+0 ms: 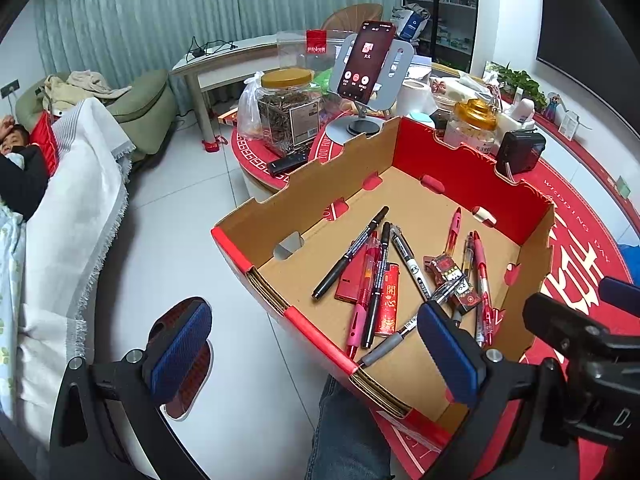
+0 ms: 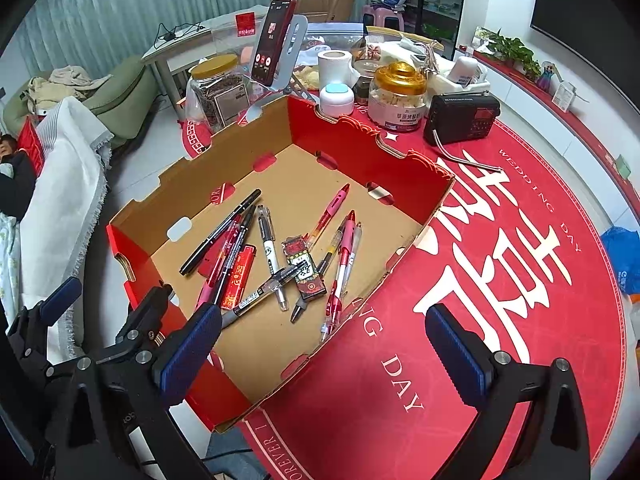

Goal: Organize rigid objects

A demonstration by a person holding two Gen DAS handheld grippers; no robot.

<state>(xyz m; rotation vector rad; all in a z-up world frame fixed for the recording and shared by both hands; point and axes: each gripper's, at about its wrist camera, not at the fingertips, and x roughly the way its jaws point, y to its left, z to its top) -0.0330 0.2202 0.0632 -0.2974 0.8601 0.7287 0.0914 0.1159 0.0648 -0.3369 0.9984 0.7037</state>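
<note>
An open red-and-brown cardboard box (image 1: 304,184) (image 2: 416,200) sits on the round red table. In it lie several pens, black and red-pink, a black marker (image 1: 352,252) (image 2: 220,232), a red lighter (image 1: 389,300) (image 2: 238,276), and a small patterned packet (image 2: 304,264) (image 1: 448,272). My left gripper (image 1: 320,356) is open and empty, held over the box's near left corner. My right gripper (image 2: 324,352) is open and empty, over the box's near right edge and the tablecloth. The left gripper's body shows in the right wrist view (image 2: 80,344).
Behind the box stand a phone on a stand (image 1: 366,64) (image 2: 274,40), two jars (image 1: 288,108) (image 2: 396,96), a black radio (image 2: 462,118), a paper roll and small clutter. A person lies on a sofa (image 1: 24,168) at left. The red tablecloth (image 2: 500,260) spreads right.
</note>
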